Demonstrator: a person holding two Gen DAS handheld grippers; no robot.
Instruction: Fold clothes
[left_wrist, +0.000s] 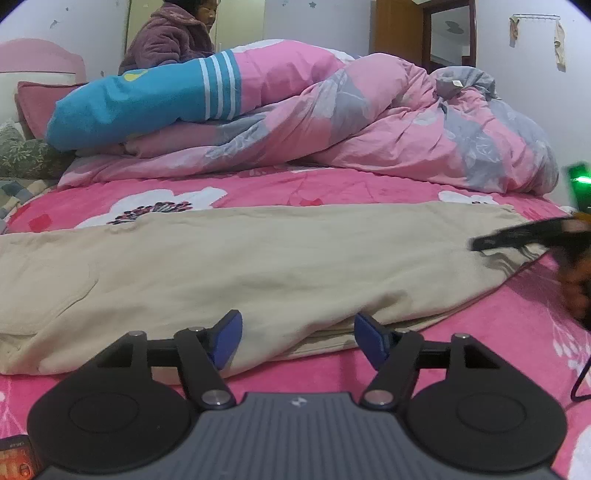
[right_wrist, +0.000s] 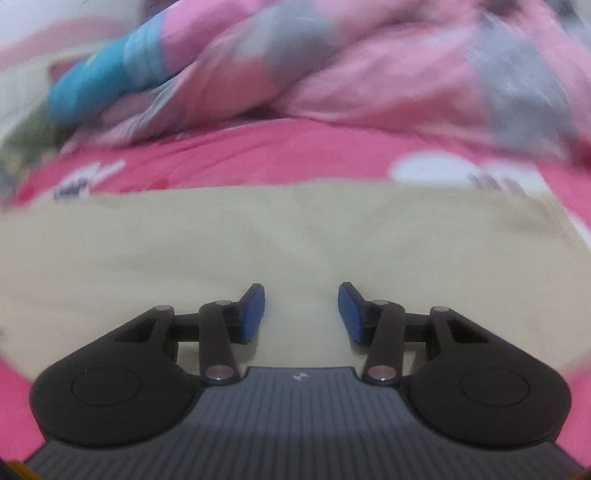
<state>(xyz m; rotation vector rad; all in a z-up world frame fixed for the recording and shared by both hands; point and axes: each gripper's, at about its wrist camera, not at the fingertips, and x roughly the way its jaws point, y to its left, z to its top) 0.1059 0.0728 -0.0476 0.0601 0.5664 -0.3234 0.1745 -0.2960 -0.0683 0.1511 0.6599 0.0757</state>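
A beige garment (left_wrist: 258, 266) lies flat in a long band across the pink flowered bedsheet (left_wrist: 295, 184), its near edge folded in layers. My left gripper (left_wrist: 299, 338) is low at that near edge, open, with the folded edge between its blue pads and neither pad pressing on it. At the garment's right end a blurred black finger (left_wrist: 517, 236) of the other gripper reaches in. In the blurred right wrist view, my right gripper (right_wrist: 301, 314) hangs open over the beige garment (right_wrist: 295, 240), with nothing gripped.
A heaped pink and grey quilt (left_wrist: 388, 125) and a blue pillow with white stripes (left_wrist: 140, 103) fill the back of the bed. A person in a purple jacket (left_wrist: 170, 37) sits behind them at the left. A thin black cable (left_wrist: 581, 380) lies at the right edge.
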